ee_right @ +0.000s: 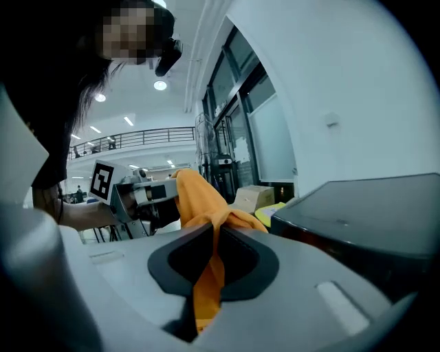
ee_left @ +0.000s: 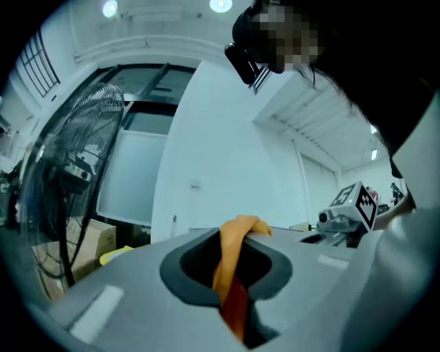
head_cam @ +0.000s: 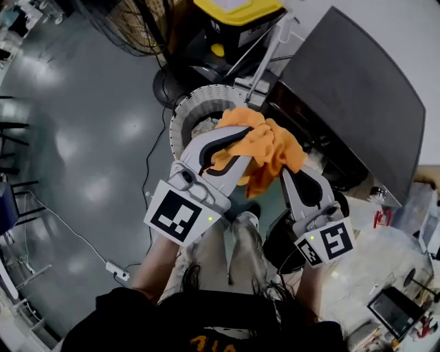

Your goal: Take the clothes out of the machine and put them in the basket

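Note:
An orange garment (head_cam: 265, 148) hangs bunched between both grippers, over the near rim of a round white ribbed basket (head_cam: 196, 103). My left gripper (head_cam: 237, 137) is shut on the cloth's left part, and a fold of the orange cloth (ee_left: 237, 261) runs up through its jaws. My right gripper (head_cam: 283, 172) is shut on the right part, with the orange cloth (ee_right: 199, 206) pinched between its jaws. The dark grey machine (head_cam: 350, 89) stands to the right of the basket, and its top (ee_right: 371, 213) shows beside the right gripper. A pale item lies inside the basket.
A yellow-lidded bin (head_cam: 237, 10) stands behind the basket. A standing fan (ee_left: 69, 172) is at the left, and cables and a power strip (head_cam: 117, 271) lie on the grey floor. Clutter sits at the lower right (head_cam: 399, 302).

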